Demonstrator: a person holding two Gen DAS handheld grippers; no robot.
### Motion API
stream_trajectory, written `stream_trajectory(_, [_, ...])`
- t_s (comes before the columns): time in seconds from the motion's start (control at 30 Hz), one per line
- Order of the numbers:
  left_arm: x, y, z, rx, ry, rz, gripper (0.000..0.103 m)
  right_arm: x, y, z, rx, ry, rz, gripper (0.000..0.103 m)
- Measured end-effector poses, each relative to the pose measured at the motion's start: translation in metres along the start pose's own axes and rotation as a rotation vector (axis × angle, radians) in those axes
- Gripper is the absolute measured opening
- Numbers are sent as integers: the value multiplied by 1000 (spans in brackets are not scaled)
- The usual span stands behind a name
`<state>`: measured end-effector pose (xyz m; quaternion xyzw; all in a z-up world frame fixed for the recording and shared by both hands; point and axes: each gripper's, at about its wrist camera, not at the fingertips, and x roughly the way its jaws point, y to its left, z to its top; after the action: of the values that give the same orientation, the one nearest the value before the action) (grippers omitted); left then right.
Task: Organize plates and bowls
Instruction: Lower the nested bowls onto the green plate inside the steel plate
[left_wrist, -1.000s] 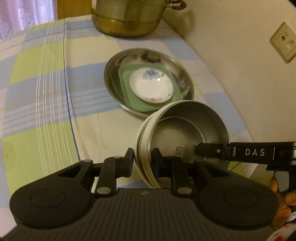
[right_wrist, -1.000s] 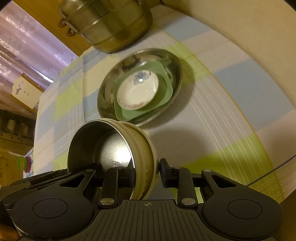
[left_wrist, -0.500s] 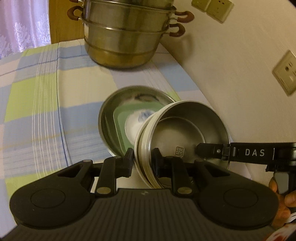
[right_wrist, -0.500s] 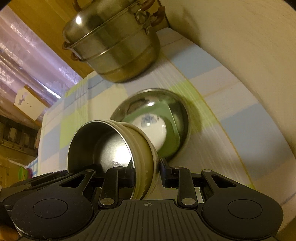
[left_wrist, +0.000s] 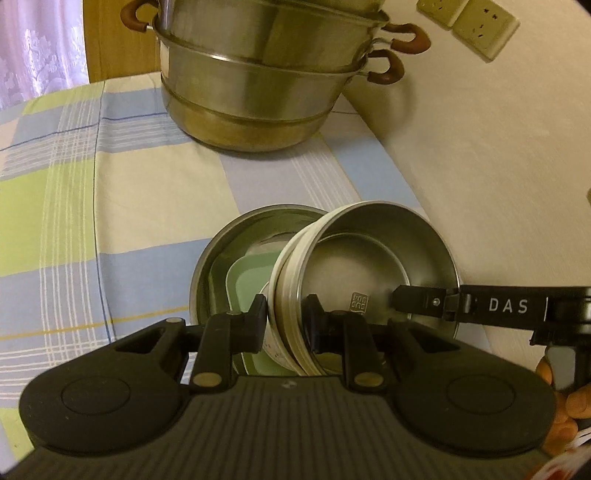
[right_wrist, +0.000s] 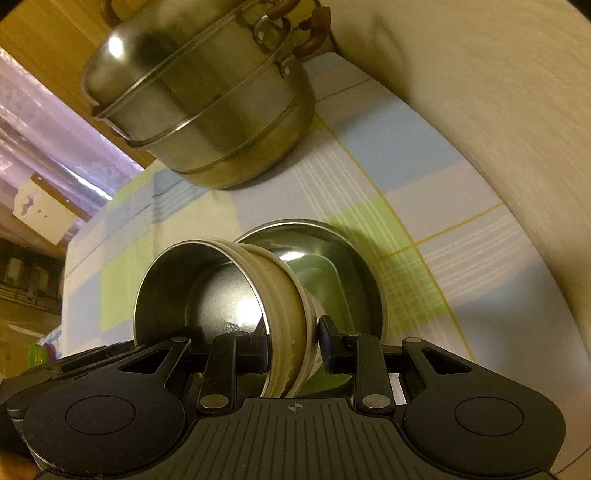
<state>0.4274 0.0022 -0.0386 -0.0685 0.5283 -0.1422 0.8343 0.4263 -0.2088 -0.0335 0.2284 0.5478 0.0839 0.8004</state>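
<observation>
A steel bowl (left_wrist: 369, 266) with a cream outer wall hangs tilted between both grippers. My left gripper (left_wrist: 285, 314) is shut on its near rim, one finger inside and one outside. My right gripper (right_wrist: 293, 345) is shut on the opposite rim of the bowl (right_wrist: 221, 295); one of its fingers (left_wrist: 424, 304) shows inside the bowl in the left wrist view. Right under the bowl lies a big steel plate (left_wrist: 221, 258) (right_wrist: 354, 266) with a green square plate (left_wrist: 247, 280) (right_wrist: 317, 273) in it. A white saucer (left_wrist: 271, 349) on the green plate is mostly hidden.
A stacked steel steamer pot (left_wrist: 258, 74) (right_wrist: 207, 99) with brown handles stands at the back of the checked tablecloth (left_wrist: 110, 221). A cream wall (left_wrist: 480, 147) with sockets (left_wrist: 476, 26) runs close along the right. A person's fingers (left_wrist: 561, 398) grip the right tool.
Both grippers carried the bowl forward together. The plate stack slid from ahead of the bowl to beneath it, and the steamer pot came much nearer. Both grips are unchanged.
</observation>
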Motion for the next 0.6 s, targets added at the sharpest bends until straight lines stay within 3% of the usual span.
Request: stream_trajectory(0.6, [31, 15, -6, -17, 75, 6, 19, 38, -11, 0, 36, 66, -21, 27])
